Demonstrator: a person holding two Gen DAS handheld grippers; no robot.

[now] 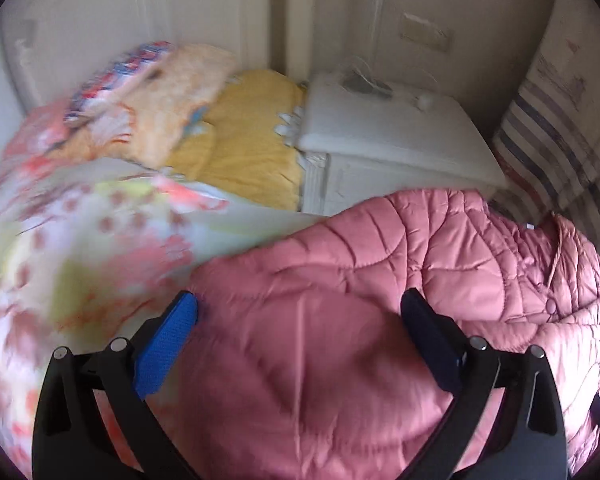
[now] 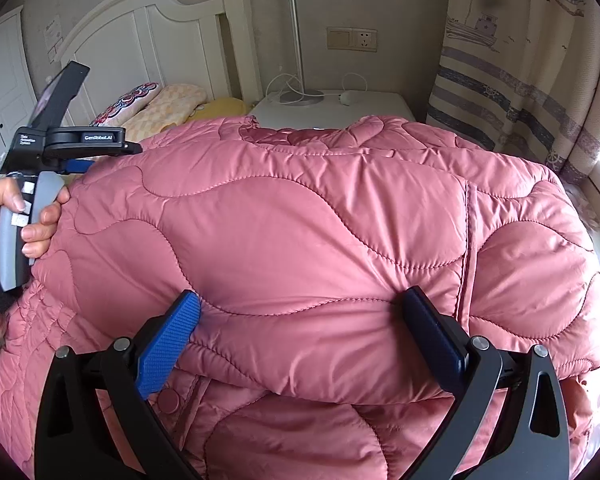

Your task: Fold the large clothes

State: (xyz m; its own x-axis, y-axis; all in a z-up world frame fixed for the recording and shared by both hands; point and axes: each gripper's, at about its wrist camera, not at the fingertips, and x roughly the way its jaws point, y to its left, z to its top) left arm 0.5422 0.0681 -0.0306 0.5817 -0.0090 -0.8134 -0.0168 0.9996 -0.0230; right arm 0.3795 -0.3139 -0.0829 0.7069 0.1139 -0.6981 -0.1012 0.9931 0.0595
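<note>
A pink quilted puffer jacket (image 2: pixel 300 220) lies spread on the bed, with an upper layer folded over a lower one that shows a snap button. My right gripper (image 2: pixel 302 298) is open, its fingers wide apart over the edge of that folded layer. My left gripper (image 1: pixel 300 298) is also open, above the jacket (image 1: pixel 380 280) near its left edge; this view is motion-blurred. In the right wrist view the left gripper (image 2: pixel 80 164) sits at the jacket's far left edge, held by a person's hand (image 2: pixel 32 216).
A floral bedsheet (image 1: pixel 80 240) lies left of the jacket. Pillows (image 1: pixel 148 92) and a yellow blanket (image 1: pixel 244 140) sit by the white headboard (image 2: pixel 148 40). A white nightstand (image 1: pixel 380 128) with a lamp base (image 2: pixel 302 96) and cables stands beyond. A striped curtain (image 2: pixel 520 80) hangs at right.
</note>
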